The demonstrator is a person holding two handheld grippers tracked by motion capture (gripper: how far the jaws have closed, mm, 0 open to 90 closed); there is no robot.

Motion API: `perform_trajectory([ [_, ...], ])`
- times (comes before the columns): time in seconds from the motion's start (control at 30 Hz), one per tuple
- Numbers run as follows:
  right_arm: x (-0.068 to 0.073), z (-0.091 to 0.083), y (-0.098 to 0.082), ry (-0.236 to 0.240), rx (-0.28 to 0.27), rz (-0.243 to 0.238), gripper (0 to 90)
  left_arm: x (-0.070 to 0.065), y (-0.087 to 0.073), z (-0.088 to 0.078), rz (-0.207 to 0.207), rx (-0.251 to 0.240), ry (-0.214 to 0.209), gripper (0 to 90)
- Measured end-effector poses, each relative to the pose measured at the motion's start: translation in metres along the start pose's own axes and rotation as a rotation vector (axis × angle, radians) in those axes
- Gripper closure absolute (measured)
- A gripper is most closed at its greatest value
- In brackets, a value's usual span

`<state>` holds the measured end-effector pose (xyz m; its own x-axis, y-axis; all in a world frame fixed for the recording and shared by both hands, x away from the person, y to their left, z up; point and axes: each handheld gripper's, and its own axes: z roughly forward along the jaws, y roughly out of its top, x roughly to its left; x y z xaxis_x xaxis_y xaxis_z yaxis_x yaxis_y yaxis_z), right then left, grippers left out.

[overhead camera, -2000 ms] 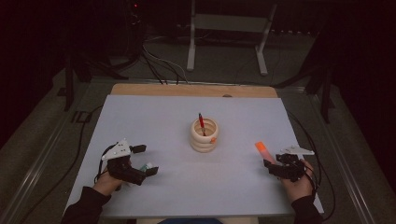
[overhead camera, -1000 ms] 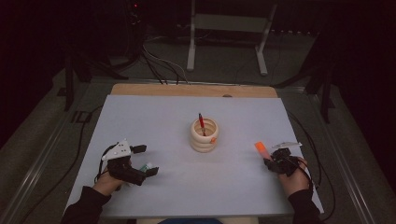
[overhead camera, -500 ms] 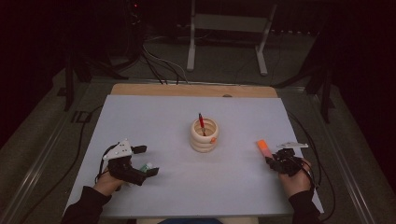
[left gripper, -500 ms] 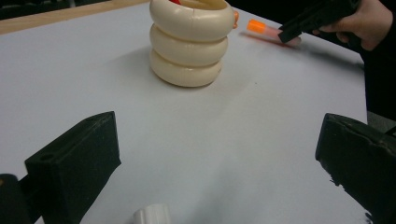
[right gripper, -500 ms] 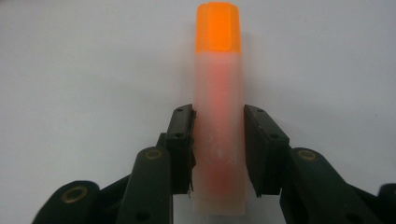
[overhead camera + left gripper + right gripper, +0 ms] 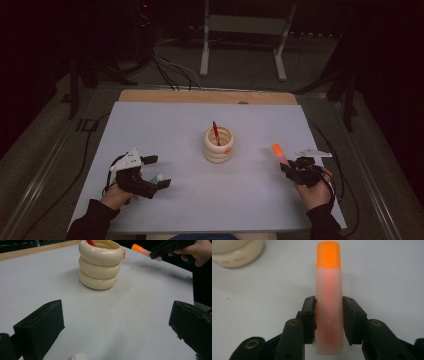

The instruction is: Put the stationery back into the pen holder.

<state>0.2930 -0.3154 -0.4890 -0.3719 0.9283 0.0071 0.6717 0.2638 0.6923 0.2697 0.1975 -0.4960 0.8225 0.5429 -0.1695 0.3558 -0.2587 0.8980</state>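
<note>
**Highlighter pinched and off the bench, holder waiting in the middle**

We have the right gripper point(image 6: 291, 167) at the right side of the bench point(image 6: 165, 120), its jaws pinching an orange-capped highlighter point(image 6: 329, 302) by the lower half of the translucent barrel. The grip sits low on the body so the capped end sticks out ahead, toward the cream ringed holder point(image 6: 218, 144). We read that as setup for dropping it cap-first or tipping it into the holder's open top. In the high view the highlighter point(image 6: 278, 152) is tilted up and looks clear of the bench, well apart from the holder

The holder stands upright at bench centre, reachable from either side, with a red pen point(image 6: 215, 131) leaning in it already, so we judge this as a gather-the-pens job, partly done

The left gripper point(image 6: 155, 172) rests low at the left front of the bench, jaws spread wide with nothing pinched between them. A small white-and-green thing point(image 6: 158, 177) lies just beside its jaws, likely the next piece; we can't tell what it is. We guess the left side is parked there to stay out of the right hand's path to the holder

Risk for the next move: the barrel is smooth and held on two narrow pads, so it could swivel
</note>
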Motion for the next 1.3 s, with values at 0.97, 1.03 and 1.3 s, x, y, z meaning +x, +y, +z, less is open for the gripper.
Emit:
perform_trajectory([
  [0.97, 0.046, -0.011, 0.03, 0.151, -0.11, -0.069, 65.1, -0.009, 0.011, 0.001, -0.036, -0.019, 0.013, 0.4],
  [1.03, 0.053, -0.01, 0.033, 0.167, -0.114, -0.08, 65.1, -0.01, 0.013, 0.001, -0.046, -0.021, 0.016, 0.4],
  [1.3, 0.076, -0.007, 0.042, 0.224, -0.126, -0.122, 65.1, -0.013, 0.019, 0.005, -0.073, -0.037, 0.032, 0.4],
])
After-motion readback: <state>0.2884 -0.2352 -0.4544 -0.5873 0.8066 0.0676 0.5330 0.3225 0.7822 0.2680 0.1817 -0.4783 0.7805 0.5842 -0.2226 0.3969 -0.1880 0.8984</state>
